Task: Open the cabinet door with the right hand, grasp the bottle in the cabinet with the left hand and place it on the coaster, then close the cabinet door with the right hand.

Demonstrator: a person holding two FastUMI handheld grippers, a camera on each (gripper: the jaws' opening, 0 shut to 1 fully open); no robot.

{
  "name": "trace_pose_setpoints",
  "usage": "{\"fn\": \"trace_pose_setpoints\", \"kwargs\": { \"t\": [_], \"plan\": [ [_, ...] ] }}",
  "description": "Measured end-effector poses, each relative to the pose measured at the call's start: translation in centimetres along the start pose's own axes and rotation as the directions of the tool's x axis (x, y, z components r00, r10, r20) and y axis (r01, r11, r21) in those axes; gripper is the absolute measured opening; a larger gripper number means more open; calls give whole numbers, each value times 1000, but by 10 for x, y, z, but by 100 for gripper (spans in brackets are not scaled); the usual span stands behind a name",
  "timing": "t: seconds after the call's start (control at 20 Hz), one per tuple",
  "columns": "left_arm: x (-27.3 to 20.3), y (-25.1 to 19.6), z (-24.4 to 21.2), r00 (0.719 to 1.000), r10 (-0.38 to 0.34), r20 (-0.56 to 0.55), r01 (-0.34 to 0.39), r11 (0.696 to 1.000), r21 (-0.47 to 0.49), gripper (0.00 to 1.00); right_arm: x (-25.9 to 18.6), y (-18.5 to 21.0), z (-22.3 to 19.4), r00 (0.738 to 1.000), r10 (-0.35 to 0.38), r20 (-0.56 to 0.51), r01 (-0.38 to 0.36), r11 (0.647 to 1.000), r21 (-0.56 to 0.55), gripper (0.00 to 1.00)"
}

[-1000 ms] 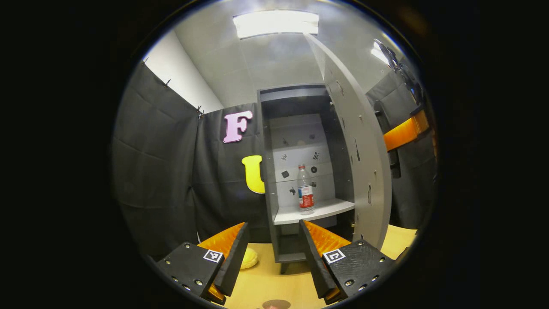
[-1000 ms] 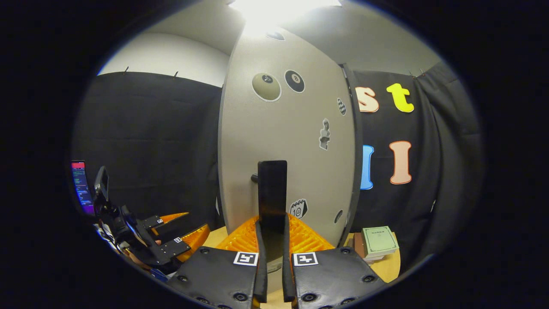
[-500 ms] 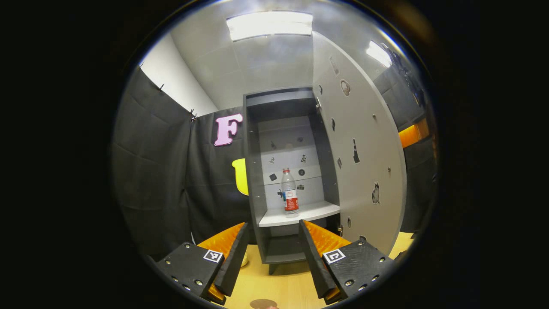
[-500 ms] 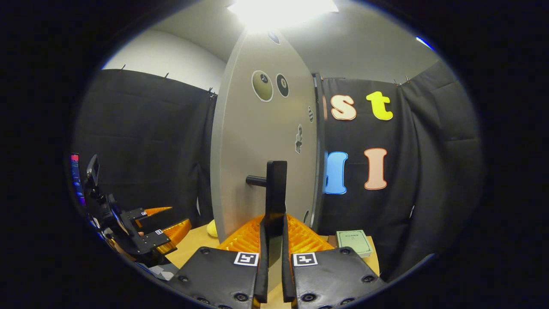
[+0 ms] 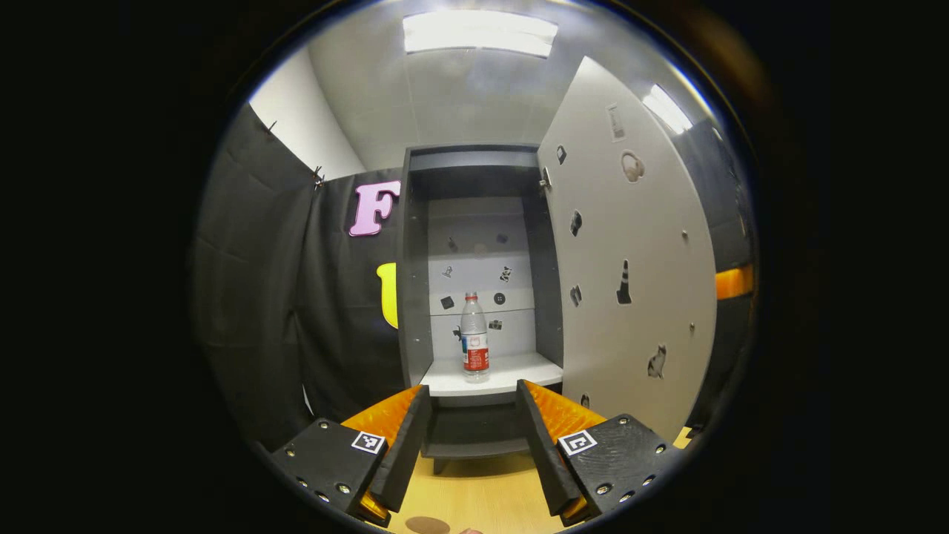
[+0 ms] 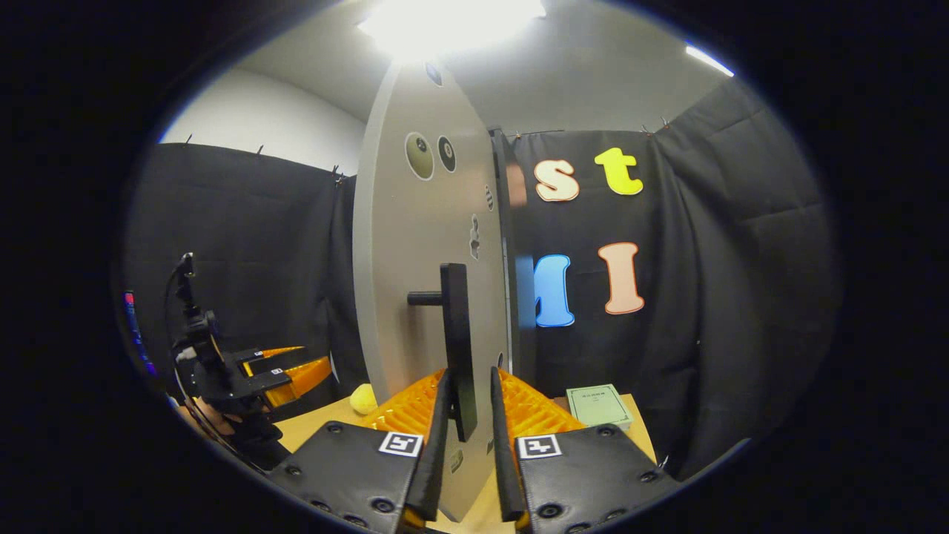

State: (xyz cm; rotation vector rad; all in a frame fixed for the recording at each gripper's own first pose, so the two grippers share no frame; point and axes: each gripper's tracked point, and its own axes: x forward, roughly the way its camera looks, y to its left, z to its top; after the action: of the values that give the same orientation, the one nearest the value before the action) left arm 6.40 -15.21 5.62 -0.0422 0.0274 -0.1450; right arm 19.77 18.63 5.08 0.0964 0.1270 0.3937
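A clear bottle (image 5: 474,337) is standing upright on the open cabinet (image 5: 415,297) shelf, straight ahead of the spread left gripper (image 5: 468,445), while the right gripper (image 6: 465,445) is bracketing the door handle (image 6: 454,337), pinch unclear.

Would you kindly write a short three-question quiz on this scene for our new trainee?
1. True or false: the door stands open.
2. Where is the bottle?
A. On the table
B. Upright on a shelf in the cabinet
C. Between the left gripper's fingers
3. Fill in: the right gripper has its fingers on either side of the door's ____.

Key
1. True: the cabinet's inside is in plain sight in the left gripper view.
2. B: the left gripper is open, with the bottle farther off.
3. Handle; whether both fingers press on it cannot be told.
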Motion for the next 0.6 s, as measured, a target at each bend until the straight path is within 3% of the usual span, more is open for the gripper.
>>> {"fn": "trace_pose_setpoints", "kwargs": {
  "t": [0.05,0.1,0.25,0.3,0.35,0.4,0.45,0.55,0.6],
  "plan": [
    [9,2,6,1000,-5,6,5,1000,5,67,-8,-11,-2,1000,-16,5,16,1000,-5,41],
    [20,2,9,1000,-12,12,12,1000,12,67,-16,-22,-3,998,-54,15,54,998,-16,53],
    [53,-5,20,999,-48,22,48,999,24,67,-28,-63,-11,981,-192,12,192,981,-37,75],
    [64,-7,25,998,-62,28,61,998,26,67,-31,-73,-15,973,-231,10,231,972,-39,96],
    [75,-9,30,997,-71,36,71,997,26,67,-33,-83,-17,961,-275,7,275,960,-43,100],
    [85,-10,33,996,-79,42,78,997,24,67,-36,-93,-21,948,-317,3,317,947,-42,95],
    [95,-13,37,995,-89,45,88,996,21,67,-37,-101,-23,937,-350,2,350,936,-36,100],
    [120,-11,42,994,-97,49,97,995,12,67,-36,-112,-28,919,-393,0,393,919,-11,96],
    [133,-11,42,994,-102,49,102,995,6,67,-35,-115,-31,912,-410,-9,410,912,-2,100]
  ]
}}
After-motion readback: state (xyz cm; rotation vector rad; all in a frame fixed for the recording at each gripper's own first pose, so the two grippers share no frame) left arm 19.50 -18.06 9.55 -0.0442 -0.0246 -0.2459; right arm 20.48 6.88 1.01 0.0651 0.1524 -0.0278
